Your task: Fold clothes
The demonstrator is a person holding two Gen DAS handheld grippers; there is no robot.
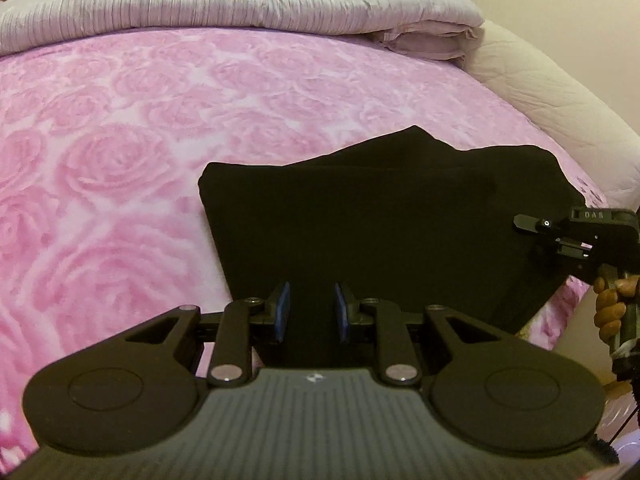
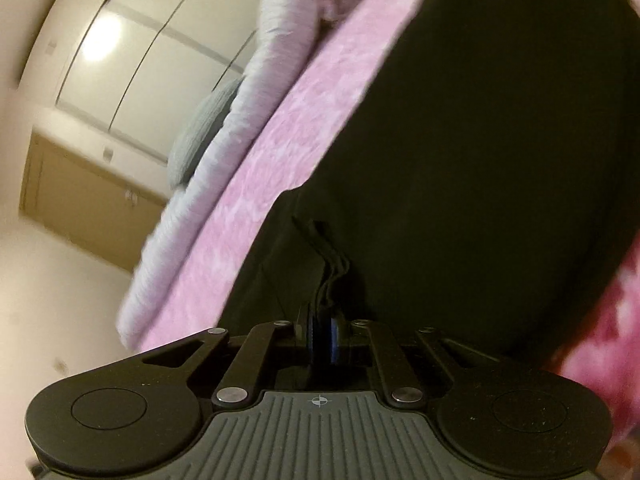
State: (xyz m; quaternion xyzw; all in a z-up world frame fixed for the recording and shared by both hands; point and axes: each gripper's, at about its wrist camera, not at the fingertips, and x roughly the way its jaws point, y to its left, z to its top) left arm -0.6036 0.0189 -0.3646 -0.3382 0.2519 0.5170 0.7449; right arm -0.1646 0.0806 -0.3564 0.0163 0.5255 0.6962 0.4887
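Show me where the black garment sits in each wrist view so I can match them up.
Left wrist: the black garment lies folded at centre and right, ahead of the open left gripper.
Right wrist: it fills the centre and upper right, its layered edge pinched in the right gripper.
Shared landmark: the pink rose-pattern blanket beneath it.
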